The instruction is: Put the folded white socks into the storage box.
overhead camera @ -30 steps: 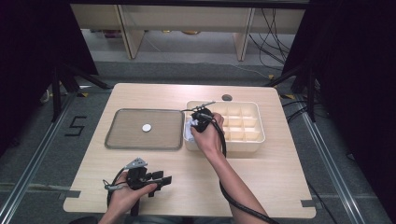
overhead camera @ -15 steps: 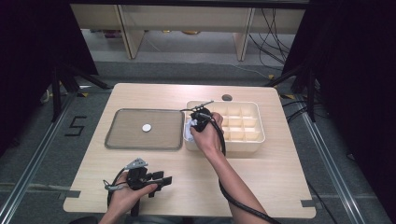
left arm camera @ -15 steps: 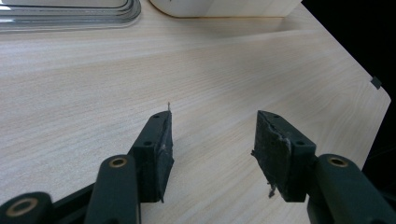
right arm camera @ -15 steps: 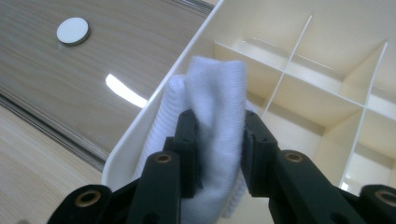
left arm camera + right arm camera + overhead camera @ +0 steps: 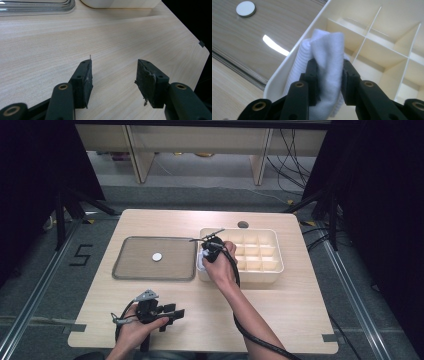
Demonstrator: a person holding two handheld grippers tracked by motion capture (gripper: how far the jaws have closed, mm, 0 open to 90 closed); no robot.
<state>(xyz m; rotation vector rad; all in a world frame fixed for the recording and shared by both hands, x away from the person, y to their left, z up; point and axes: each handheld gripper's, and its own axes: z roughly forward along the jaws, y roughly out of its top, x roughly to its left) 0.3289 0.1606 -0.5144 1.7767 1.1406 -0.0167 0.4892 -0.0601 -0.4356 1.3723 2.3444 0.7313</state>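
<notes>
My right gripper (image 5: 327, 72) is shut on a folded white ribbed cloth (image 5: 327, 50), both pads pressing its sides, right over the near-left corner of a cream compartment box (image 5: 294, 53). From above, that gripper (image 5: 206, 254) sits at the box's (image 5: 274, 251) left wall with a bit of white cloth (image 5: 200, 260) showing beside the hand. My left gripper (image 5: 113, 75) is open above bare wood with nothing between its jaws; in the high view it (image 5: 172, 312) rests near the table's front edge.
A clear shallow tray (image 5: 125, 270) lies left of the box and holds a small white disc (image 5: 157, 256), also seen as the disc (image 5: 245, 8) in the right gripper view. The table (image 5: 295, 310) has a cable hole (image 5: 243, 224) at the back.
</notes>
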